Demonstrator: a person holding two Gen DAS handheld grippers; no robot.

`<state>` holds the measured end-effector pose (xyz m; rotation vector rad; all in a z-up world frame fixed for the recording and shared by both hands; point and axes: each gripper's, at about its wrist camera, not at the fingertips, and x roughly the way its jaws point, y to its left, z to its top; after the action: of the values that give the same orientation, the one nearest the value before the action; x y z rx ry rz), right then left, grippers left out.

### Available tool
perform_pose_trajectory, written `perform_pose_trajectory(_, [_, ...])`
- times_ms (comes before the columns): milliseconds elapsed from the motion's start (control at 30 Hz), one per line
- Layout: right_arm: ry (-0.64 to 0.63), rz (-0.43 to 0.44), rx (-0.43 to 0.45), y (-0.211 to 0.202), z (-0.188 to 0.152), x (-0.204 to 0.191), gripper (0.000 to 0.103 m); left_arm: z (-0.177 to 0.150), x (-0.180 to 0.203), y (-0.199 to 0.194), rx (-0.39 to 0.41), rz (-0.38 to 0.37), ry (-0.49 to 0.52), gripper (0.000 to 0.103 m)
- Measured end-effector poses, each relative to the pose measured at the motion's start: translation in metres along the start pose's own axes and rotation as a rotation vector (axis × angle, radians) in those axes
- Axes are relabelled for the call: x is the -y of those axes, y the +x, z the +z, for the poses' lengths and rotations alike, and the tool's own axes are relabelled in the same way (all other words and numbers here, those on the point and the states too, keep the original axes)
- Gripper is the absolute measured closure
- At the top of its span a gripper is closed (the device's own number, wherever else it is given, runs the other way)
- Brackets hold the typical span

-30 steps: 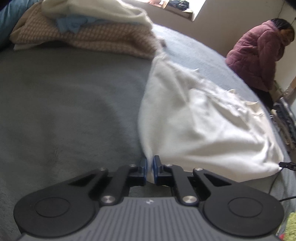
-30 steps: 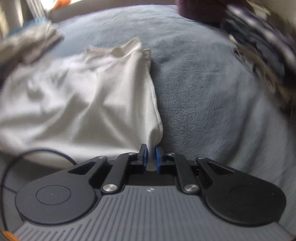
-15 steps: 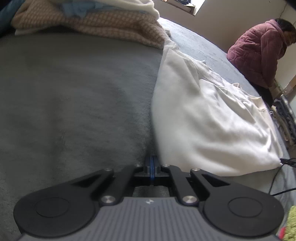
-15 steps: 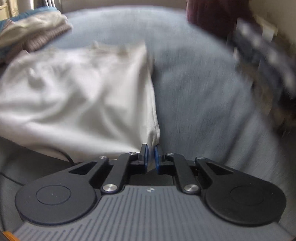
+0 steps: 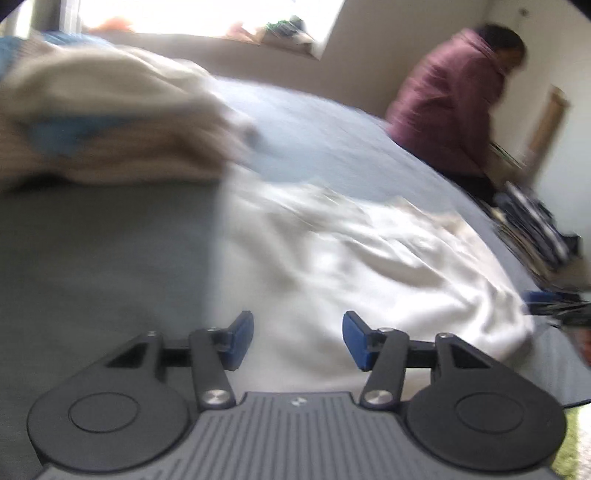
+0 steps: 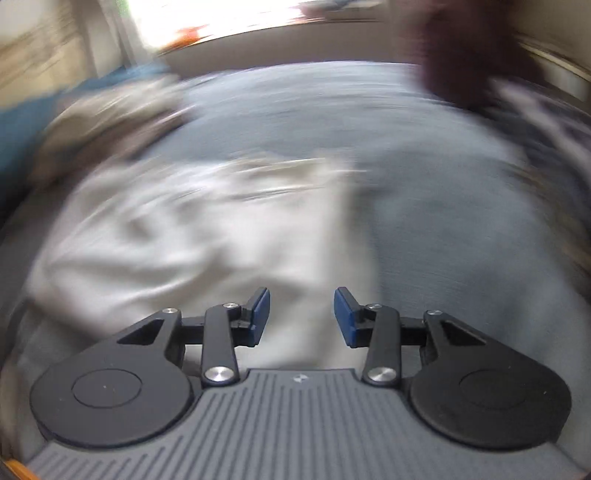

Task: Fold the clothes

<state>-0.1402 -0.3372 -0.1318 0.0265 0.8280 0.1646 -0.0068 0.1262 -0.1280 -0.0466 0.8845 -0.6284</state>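
A white garment point(image 5: 369, 266) lies spread and rumpled on the grey bed cover point(image 5: 92, 258). My left gripper point(image 5: 298, 338) hovers above the garment's near left corner; its jaws are opening, with cloth beneath them but nothing pinched between the blue pads point(image 5: 242, 338). In the right wrist view the same white garment point(image 6: 192, 236) fills the left half. My right gripper point(image 6: 301, 317) sits over its near right corner, jaws opening too, free of the cloth. Both views are blurred by motion.
A pile of beige, cream and blue clothes point(image 5: 96, 125) is heaped at the back left of the bed. A person in a maroon jacket point(image 5: 450, 110) stands at the far right edge. Dark patterned clothes point(image 5: 532, 225) lie at the right side. A window ledge point(image 5: 258, 33) runs behind.
Both grippers were shut on the garment's near corners; now both have let go, opened and lifted away from the cloth, which lies flat on the bed.
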Motion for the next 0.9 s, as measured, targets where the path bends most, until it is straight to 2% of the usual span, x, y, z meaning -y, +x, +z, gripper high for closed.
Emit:
perform_pose_trajectory(67, [-0.176,0.050,-0.047,0.018,-0.002,-0.028,0.067,-0.009,0.014,0.020,-0.057,-0.026,0.056,0.048])
perform_pose_trajectory(100, [-0.210,0.019,-0.088,0.022,-0.011,-0.023,0.067,-0.014,0.021,0.030,-0.086,-0.039,0.085,0.048])
perform_pose_trajectory(167, [-0.265,-0.058,-0.172,0.029,-0.033,-0.009,0.067,-0.027,0.015,0.039,-0.119,-0.010,0.081,0.049])
perform_pose_trajectory(200, [-0.230,-0.105,-0.214,0.028,-0.045,0.009,0.068,-0.029,0.010,0.036,-0.114,-0.013,0.061,0.049])
perform_pose_trajectory(233, [-0.177,-0.132,-0.215,0.019,-0.055,0.027,0.068,-0.029,0.005,0.032,-0.111,-0.017,0.034,0.049])
perform_pose_trajectory(300, [-0.077,-0.244,-0.294,0.005,-0.058,0.055,0.070,-0.022,0.000,0.022,-0.104,-0.004,0.003,0.049])
perform_pose_trajectory(333, [-0.054,-0.260,-0.281,-0.005,-0.053,0.059,0.076,-0.019,-0.002,0.017,-0.101,0.003,-0.012,0.049])
perform_pose_trajectory(367, [-0.036,-0.269,-0.260,-0.016,-0.047,0.061,0.076,-0.013,-0.001,0.012,-0.080,-0.002,-0.010,0.049])
perform_pose_trajectory(467, [-0.098,-0.192,-0.133,-0.027,-0.010,0.037,0.076,0.006,0.008,0.001,-0.020,-0.032,0.023,0.046])
perform_pose_trajectory(567, [-0.231,-0.033,-0.055,0.003,0.025,-0.011,0.076,0.020,0.034,0.018,-0.008,-0.100,0.129,0.045])
perform_pose_trajectory(633, [-0.318,0.074,-0.048,0.039,0.038,-0.046,0.076,0.016,0.050,0.043,-0.046,-0.112,0.177,0.045])
perform_pose_trajectory(700, [-0.391,0.124,-0.078,0.068,0.040,-0.071,0.078,0.011,0.059,0.069,-0.106,-0.101,0.204,0.045])
perform_pose_trajectory(733, [-0.416,0.110,-0.105,0.082,0.037,-0.073,0.078,0.006,0.052,0.071,-0.109,-0.090,0.192,0.048])
perform_pose_trajectory(767, [-0.369,0.078,-0.112,0.080,0.036,-0.059,0.079,0.002,0.044,0.072,-0.111,-0.080,0.181,0.049])
perform_pose_trajectory(900, [-0.141,-0.062,-0.129,0.067,0.034,0.008,0.080,0.013,0.008,0.044,-0.054,-0.073,0.032,0.046])
